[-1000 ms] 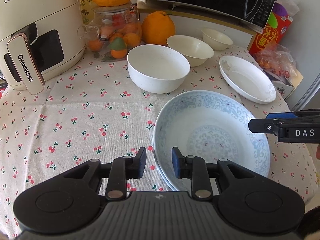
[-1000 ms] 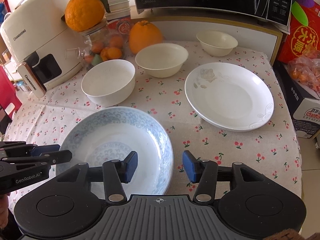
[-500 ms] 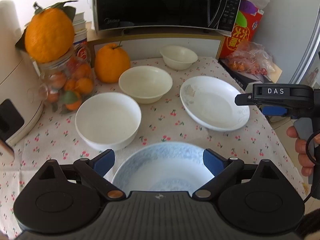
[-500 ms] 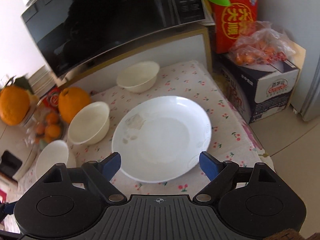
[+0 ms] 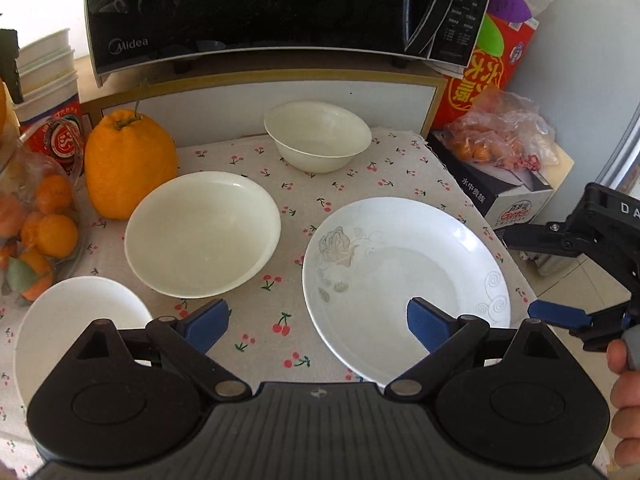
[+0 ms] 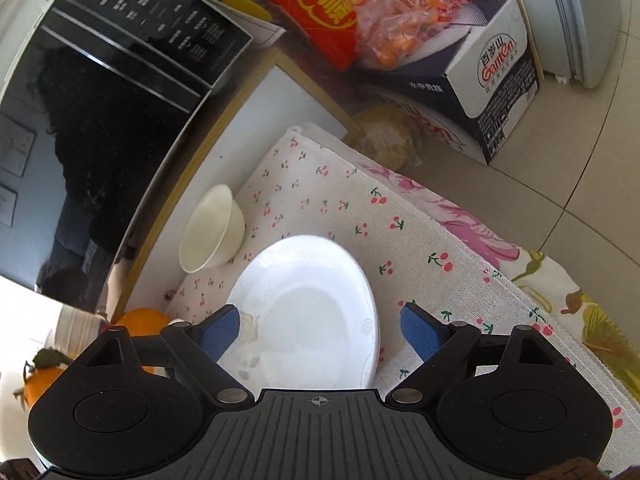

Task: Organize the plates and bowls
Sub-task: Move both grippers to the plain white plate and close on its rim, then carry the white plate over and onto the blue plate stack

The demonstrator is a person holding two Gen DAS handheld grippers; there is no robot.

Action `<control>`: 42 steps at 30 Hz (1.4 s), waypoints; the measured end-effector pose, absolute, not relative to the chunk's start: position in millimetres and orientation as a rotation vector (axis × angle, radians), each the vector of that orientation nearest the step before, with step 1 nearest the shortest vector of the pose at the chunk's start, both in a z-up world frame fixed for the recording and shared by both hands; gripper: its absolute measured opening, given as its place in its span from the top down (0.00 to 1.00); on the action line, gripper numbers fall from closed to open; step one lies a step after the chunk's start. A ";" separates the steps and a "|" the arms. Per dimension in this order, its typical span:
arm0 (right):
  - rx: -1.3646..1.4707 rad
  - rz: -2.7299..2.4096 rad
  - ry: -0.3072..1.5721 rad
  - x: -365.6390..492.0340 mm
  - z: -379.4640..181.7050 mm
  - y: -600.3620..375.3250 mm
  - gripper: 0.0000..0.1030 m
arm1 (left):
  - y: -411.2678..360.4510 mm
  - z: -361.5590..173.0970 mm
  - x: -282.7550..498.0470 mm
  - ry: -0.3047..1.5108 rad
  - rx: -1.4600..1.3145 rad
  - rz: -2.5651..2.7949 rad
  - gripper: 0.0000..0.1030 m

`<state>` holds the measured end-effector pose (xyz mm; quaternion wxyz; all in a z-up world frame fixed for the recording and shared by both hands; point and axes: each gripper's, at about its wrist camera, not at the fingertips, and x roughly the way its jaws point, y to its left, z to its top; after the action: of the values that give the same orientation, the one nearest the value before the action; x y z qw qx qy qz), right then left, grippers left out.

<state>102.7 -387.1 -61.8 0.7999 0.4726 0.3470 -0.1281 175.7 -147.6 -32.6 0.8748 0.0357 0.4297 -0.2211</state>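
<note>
A white plate with a faint flower print lies on the cherry-print cloth. My left gripper is open above its near left edge, right finger over the plate. My right gripper is open and straddles the same plate from the right side; it also shows in the left wrist view. A wide cream bowl, a small cream bowl at the back and a white bowl at the near left stand on the cloth. The small bowl also shows in the right wrist view.
A black microwave sits on a shelf behind the table. A large orange and a jar of small oranges stand at the left. A blue carton with a bag of fruit stands past the table's right edge.
Both grippers opened wide and moved from the blue-patterned plate, now out of view, toward the white plate. The right gripper has tilted and come in close over the white plate.
</note>
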 end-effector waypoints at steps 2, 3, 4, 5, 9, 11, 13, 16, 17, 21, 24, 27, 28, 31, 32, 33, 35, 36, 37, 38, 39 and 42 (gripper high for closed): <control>1.037 -0.283 0.740 105.0 -68.2 -391.1 0.13 | -149.8 -37.3 183.0 0.912 0.035 -0.459 0.10; 1.043 -0.287 0.741 106.5 -71.0 -392.6 0.13 | -150.9 -39.2 185.9 0.917 0.017 -0.460 0.12; 1.049 -0.288 0.738 108.3 -74.1 -394.1 0.13 | -152.1 -40.6 188.4 0.920 0.001 -0.461 0.13; 1.053 -0.287 0.734 110.1 -77.0 -395.1 0.13 | -153.0 -42.1 190.0 0.921 -0.010 -0.462 0.15; 1.055 -0.282 0.721 115.4 -87.7 -397.1 0.13 | -158.7 -49.1 198.6 0.919 -0.052 -0.455 0.31; 1.047 -0.276 0.716 117.7 -91.8 -397.4 0.14 | -160.2 -51.6 201.6 0.918 -0.071 -0.451 0.39; 1.026 -0.275 0.705 118.6 -93.6 -396.4 0.19 | -161.7 -54.2 203.9 0.916 -0.080 -0.446 0.48; 1.000 -0.271 0.716 121.0 -96.6 -394.6 0.36 | -163.0 -60.7 207.9 0.939 -0.091 -0.419 0.64; 0.996 -0.269 0.722 121.7 -97.9 -394.3 0.43 | -162.2 -62.4 208.5 0.944 -0.097 -0.408 0.67; 0.984 -0.263 0.731 123.1 -102.1 -393.7 0.64 | -156.5 -66.5 209.7 0.942 -0.129 -0.378 0.79; 0.984 -0.252 0.737 123.6 -104.4 -393.9 0.73 | -151.3 -66.1 210.7 0.946 -0.158 -0.382 0.83; 0.978 -0.248 0.733 121.5 -104.1 -395.4 0.76 | -145.8 -65.8 211.1 0.952 -0.198 -0.385 0.87; 0.984 -0.244 0.729 120.5 -103.7 -396.8 0.76 | -144.3 -65.3 210.5 0.952 -0.207 -0.386 0.87; 0.982 -0.225 0.707 117.8 -98.9 -398.2 0.77 | -143.2 -63.0 207.6 0.948 -0.213 -0.391 0.89; 0.972 -0.220 0.701 117.2 -96.2 -397.7 0.77 | -142.3 -62.0 205.9 0.947 -0.213 -0.393 0.89; 0.961 -0.215 0.696 116.7 -93.7 -397.1 0.77 | -141.5 -61.0 204.7 0.946 -0.215 -0.395 0.89; 0.941 -0.207 0.694 116.1 -89.5 -395.8 0.77 | -138.6 -59.2 202.5 0.946 -0.226 -0.395 0.89; 0.936 -0.203 0.695 115.6 -88.2 -395.5 0.77 | -136.8 -58.3 201.5 0.946 -0.235 -0.398 0.89; 0.933 -0.200 0.698 115.1 -86.9 -395.2 0.77 | -134.8 -57.2 200.3 0.946 -0.244 -0.401 0.89; 0.929 -0.198 0.701 114.6 -85.7 -394.9 0.77 | -132.8 -55.9 199.0 0.946 -0.252 -0.402 0.89; 0.925 -0.194 0.702 114.0 -84.4 -394.6 0.77 | -132.2 -54.6 198.0 0.945 -0.254 -0.403 0.89; 0.908 -0.179 0.693 111.1 -77.5 -392.2 0.77 | -128.3 -48.9 193.3 0.935 -0.256 -0.407 0.89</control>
<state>111.1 -392.2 -77.5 0.8375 0.4292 0.3274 -0.0847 193.3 -128.3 -48.9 0.8650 -0.1224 0.4463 -0.1941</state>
